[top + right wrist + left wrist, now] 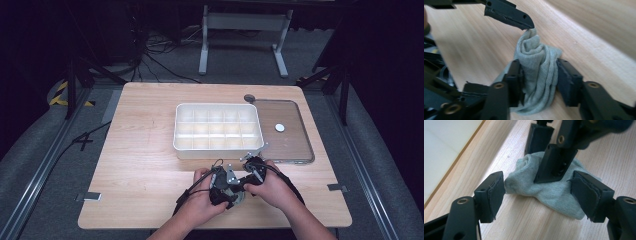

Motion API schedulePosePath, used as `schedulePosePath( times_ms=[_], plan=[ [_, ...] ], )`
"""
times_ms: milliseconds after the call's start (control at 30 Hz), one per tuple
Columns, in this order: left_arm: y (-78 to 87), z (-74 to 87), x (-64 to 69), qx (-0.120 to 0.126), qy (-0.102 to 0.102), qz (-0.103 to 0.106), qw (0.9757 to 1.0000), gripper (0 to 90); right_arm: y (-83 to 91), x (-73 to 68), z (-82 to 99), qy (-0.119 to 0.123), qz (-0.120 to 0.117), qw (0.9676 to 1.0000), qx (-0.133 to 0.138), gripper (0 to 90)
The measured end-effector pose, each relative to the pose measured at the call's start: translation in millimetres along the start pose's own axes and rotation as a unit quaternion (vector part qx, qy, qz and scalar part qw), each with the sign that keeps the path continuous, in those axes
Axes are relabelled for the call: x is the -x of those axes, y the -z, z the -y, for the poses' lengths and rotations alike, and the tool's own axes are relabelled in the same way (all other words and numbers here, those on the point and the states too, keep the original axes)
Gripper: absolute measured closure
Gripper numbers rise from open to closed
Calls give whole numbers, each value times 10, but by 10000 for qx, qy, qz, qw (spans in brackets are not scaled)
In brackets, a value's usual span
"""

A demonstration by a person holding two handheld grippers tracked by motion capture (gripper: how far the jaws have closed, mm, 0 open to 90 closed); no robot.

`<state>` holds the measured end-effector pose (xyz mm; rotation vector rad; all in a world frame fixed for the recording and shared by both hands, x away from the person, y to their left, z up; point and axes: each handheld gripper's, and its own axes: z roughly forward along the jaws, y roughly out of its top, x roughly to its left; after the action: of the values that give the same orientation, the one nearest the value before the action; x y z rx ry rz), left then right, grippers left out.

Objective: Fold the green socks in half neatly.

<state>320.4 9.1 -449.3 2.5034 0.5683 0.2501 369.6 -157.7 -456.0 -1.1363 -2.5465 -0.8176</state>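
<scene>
Now the right gripper [540, 80] is clenched on the rolled grey-green sock [537, 75], with its two jaws pressing both sides. This sock lies on the wooden table [150, 165], near the front edge. Around it the left gripper [537, 192] stands released, wide apart.

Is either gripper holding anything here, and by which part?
The right gripper clamps the rolled grey-green sock across its bundled middle. The left gripper stands open around it, holding nothing.
</scene>
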Motion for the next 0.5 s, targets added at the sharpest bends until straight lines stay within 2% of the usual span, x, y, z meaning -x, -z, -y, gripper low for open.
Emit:
schedulePosePath(
  times_ms=[67,267,333,400,500],
  plan=[
    [6,3,-4,21,-32,26,10000,286,8,3,4,-21,-74,10000,16,683],
    [25,10,-9,36,-14,95,9999,303,56,-39,27,-50,42,10000,55,727],
    [60,10,-29,64,-1,153,9999,319,91,-64,37,57,127,9998,108,734],
    [134,21,-83,167,101,210,9996,317,154,-85,52,225,293,9990,250,736],
    [269,60,-189,259,180,154,9994,312,256,-85,76,370,489,9972,428,737]
  ],
)
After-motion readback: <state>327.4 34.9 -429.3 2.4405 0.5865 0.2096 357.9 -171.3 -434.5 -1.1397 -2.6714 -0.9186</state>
